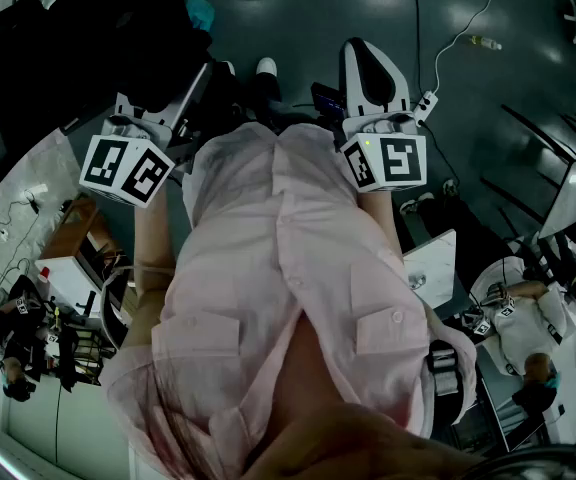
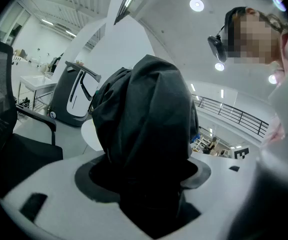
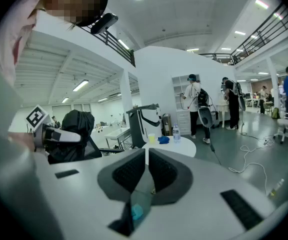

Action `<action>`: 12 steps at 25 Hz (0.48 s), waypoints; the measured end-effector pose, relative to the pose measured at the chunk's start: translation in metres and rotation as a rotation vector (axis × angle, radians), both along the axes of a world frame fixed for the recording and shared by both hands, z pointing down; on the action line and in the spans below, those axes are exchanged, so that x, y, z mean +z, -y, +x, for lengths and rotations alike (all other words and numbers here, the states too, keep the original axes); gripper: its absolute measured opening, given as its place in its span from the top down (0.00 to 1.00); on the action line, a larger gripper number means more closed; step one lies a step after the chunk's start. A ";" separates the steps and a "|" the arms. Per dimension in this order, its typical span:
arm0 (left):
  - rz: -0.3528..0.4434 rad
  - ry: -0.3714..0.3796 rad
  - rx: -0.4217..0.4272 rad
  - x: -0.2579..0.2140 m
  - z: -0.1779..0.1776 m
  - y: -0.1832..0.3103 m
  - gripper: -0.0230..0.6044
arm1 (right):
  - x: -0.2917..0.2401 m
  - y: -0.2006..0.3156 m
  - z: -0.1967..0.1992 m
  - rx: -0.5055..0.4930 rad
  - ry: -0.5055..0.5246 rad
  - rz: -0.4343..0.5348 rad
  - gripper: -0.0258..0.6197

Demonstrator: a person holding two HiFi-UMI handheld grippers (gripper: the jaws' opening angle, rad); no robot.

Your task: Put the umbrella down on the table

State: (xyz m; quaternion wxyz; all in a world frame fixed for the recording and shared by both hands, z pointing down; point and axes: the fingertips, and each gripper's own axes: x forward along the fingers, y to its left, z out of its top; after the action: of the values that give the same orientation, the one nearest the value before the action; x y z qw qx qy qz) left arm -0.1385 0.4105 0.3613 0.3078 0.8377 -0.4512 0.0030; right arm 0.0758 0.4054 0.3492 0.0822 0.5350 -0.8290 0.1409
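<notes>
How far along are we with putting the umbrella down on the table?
Nothing looks done yet. In hand: the black folded fabric umbrella is clamped in the left tongs, held in the air; the right tongs are shut and empty. Left: carry it to a table, perhaps the round white table ahead, lay it down, release.

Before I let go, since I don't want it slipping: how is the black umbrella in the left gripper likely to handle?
The umbrella looks soft outside: its dark cloth bunches in loose folds, so it probably squashes and shifts a little in the left gripper. The rounded bundle may roll once set down. Held by one gripper, it seems light.
</notes>
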 end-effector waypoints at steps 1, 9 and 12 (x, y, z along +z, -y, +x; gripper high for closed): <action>0.001 -0.001 -0.002 -0.001 0.000 0.000 0.45 | -0.001 -0.001 0.000 0.000 0.000 0.001 0.90; 0.011 -0.002 -0.014 -0.006 -0.002 0.000 0.45 | -0.007 -0.003 0.001 -0.004 -0.005 0.011 0.90; 0.014 -0.002 -0.022 -0.006 -0.002 0.000 0.45 | -0.008 -0.003 0.002 -0.001 -0.002 0.016 0.90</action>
State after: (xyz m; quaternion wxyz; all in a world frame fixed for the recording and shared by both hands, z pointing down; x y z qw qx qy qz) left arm -0.1400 0.4104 0.3552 0.3022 0.8347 -0.4603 -0.0045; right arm 0.0782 0.4086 0.3411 0.0789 0.5352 -0.8304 0.1334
